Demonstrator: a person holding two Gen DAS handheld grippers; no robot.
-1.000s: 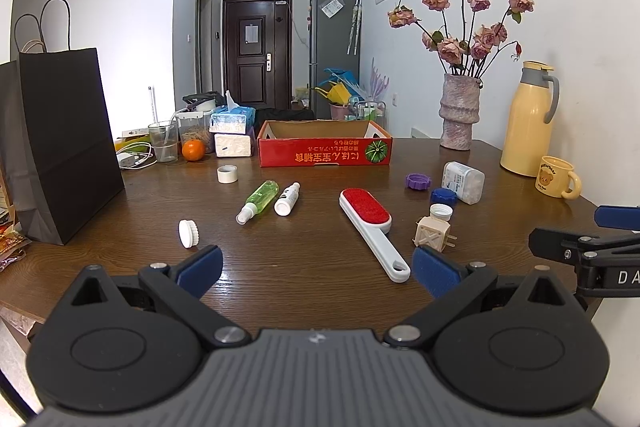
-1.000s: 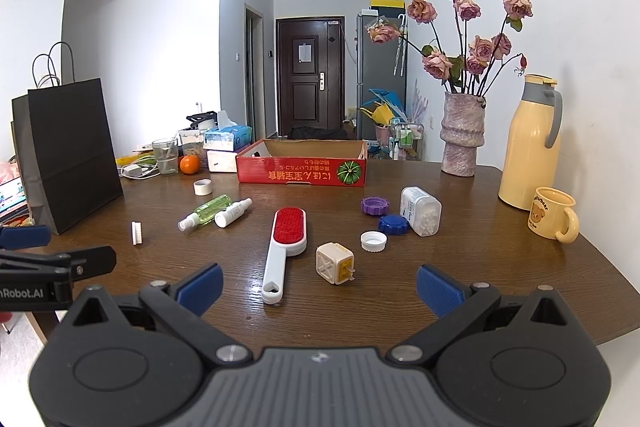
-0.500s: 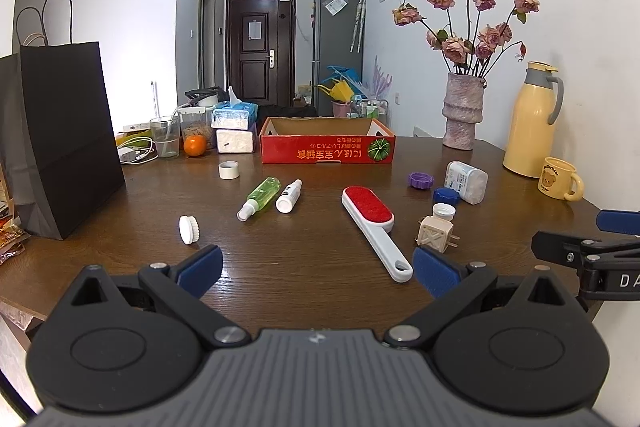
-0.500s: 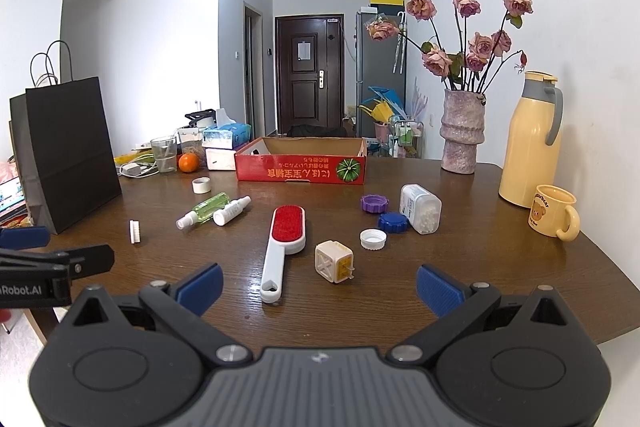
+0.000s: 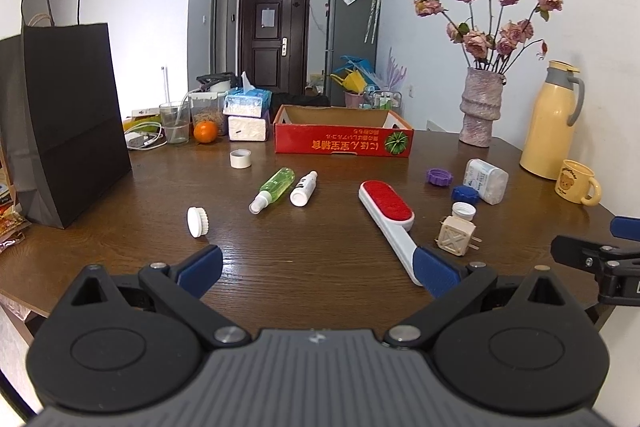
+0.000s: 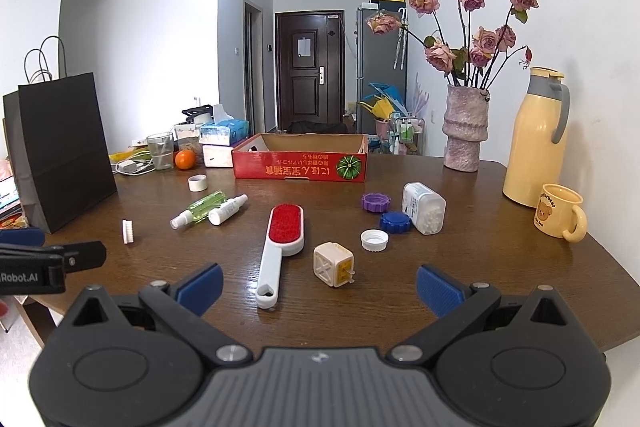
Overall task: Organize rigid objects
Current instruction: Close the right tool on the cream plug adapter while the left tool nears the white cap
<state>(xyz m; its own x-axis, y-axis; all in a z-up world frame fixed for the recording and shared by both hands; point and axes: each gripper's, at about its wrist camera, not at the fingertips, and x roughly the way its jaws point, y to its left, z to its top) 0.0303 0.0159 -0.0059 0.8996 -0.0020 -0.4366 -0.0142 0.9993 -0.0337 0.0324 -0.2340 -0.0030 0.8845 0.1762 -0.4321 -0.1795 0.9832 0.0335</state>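
Loose items lie on a brown wooden table [image 5: 312,259]: a red-and-white lint brush [image 5: 390,217] [image 6: 282,239], a green spray bottle [image 5: 274,187] [image 6: 200,207], a small white bottle [image 5: 304,189] [image 6: 228,209], a cream plug cube [image 5: 456,241] [image 6: 333,264], a white round cap [image 5: 197,221], purple [image 6: 375,202], blue [image 6: 395,221] and white [image 6: 374,239] lids, a clear white jar [image 6: 424,207] and a tape roll [image 5: 240,159]. A red cardboard box [image 5: 343,137] [image 6: 300,161] stands open behind them. My left gripper [image 5: 318,267] and right gripper [image 6: 320,281] hover open and empty over the near edge.
A black paper bag [image 5: 68,131] stands at the left. A vase of dried roses [image 6: 466,123], a yellow thermos [image 6: 536,147] and a yellow mug [image 6: 558,217] line the right side. A glass, an orange [image 5: 205,131] and tissue packs sit at the back left.
Both grippers have edged slightly forward toward the objects. Nothing on the table has moved, and both pairs of jaws stay open.
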